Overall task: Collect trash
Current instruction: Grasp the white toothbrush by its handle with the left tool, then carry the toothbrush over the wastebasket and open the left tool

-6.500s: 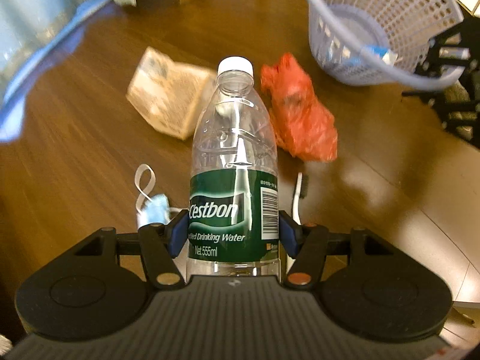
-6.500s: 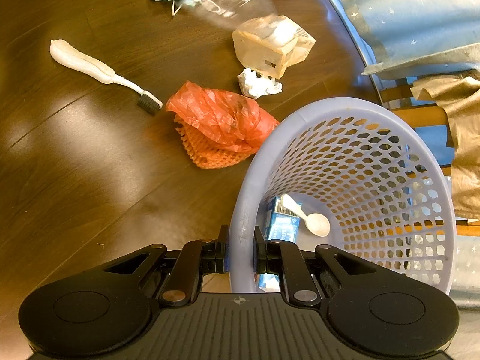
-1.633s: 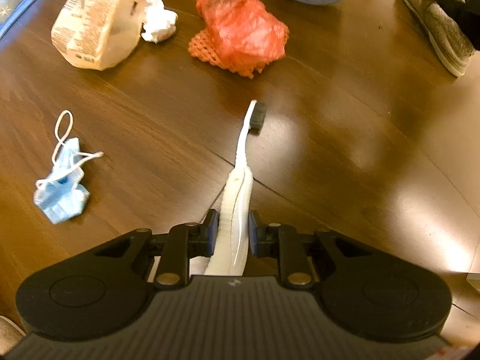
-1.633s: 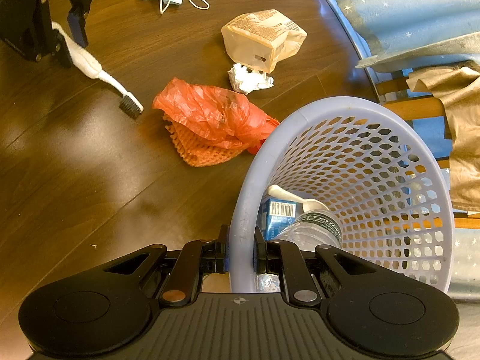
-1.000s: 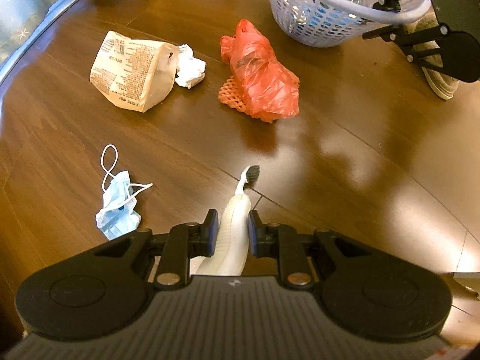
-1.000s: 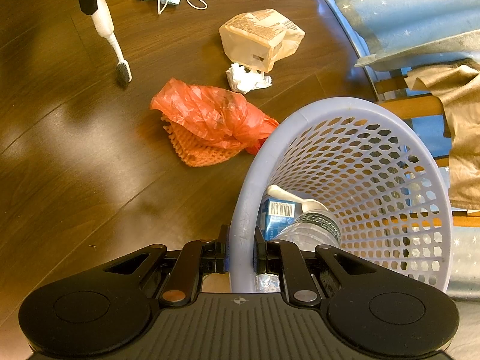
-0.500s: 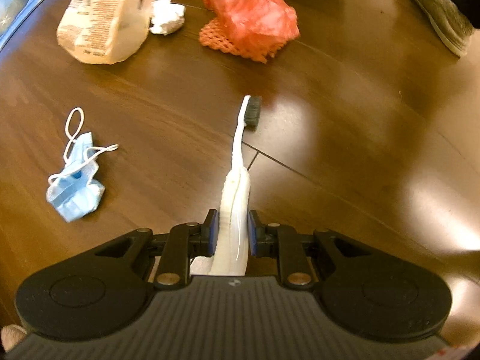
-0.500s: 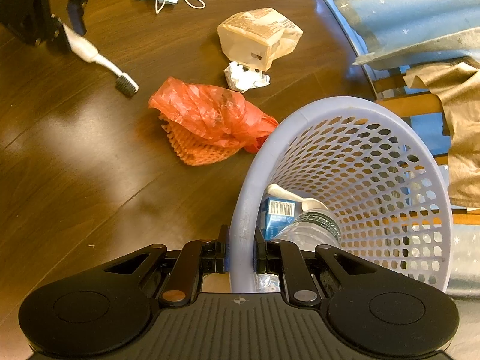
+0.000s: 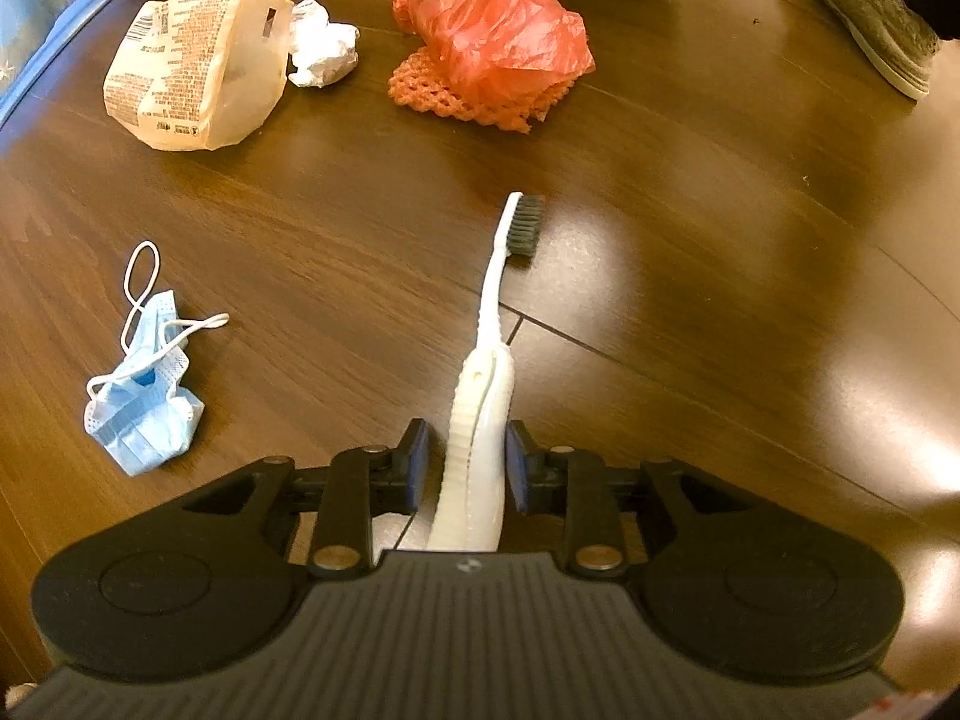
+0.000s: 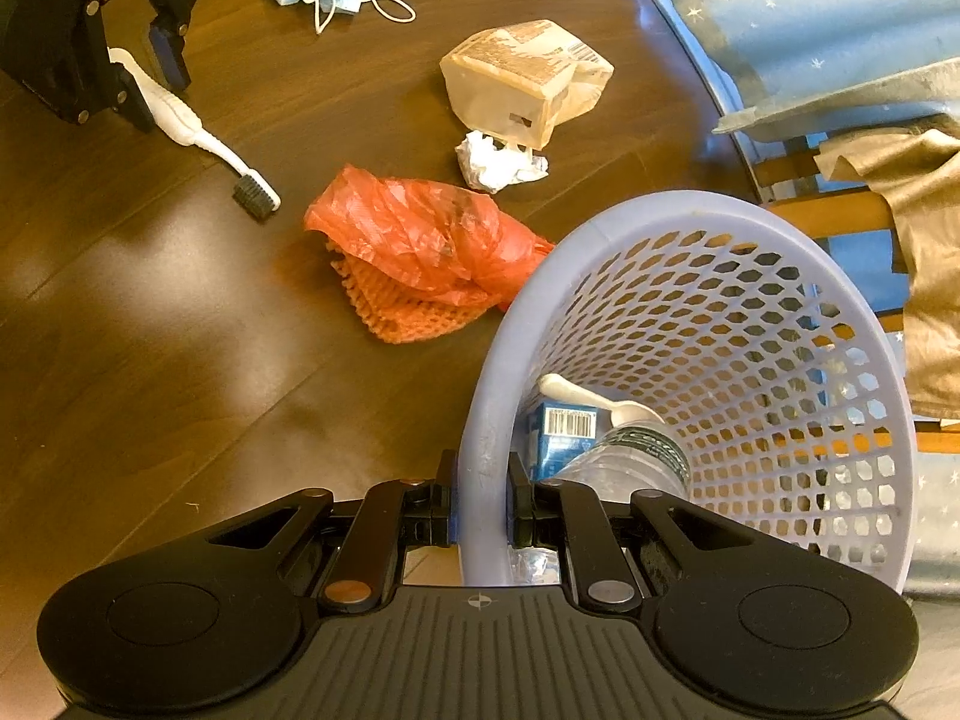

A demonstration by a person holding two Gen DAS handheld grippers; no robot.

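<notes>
Toothbrush (image 9: pixel 480 414) handle lies loose between left fingers (image 9: pixel 415 462).

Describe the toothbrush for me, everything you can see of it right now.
The toothbrush is white plastic with a thick ribbed handle, a thin neck and dark bristles. It lies flat on the dark wooden floor, head pointing toward the orange plastic bag. Its handle sits between the left hand-held gripper's jaws, which have just been opening; gaps show on both sides.

Right gripper (image 10: pixel 478 504) jaws clamp basket (image 10: pixel 606 228) rim.
</notes>
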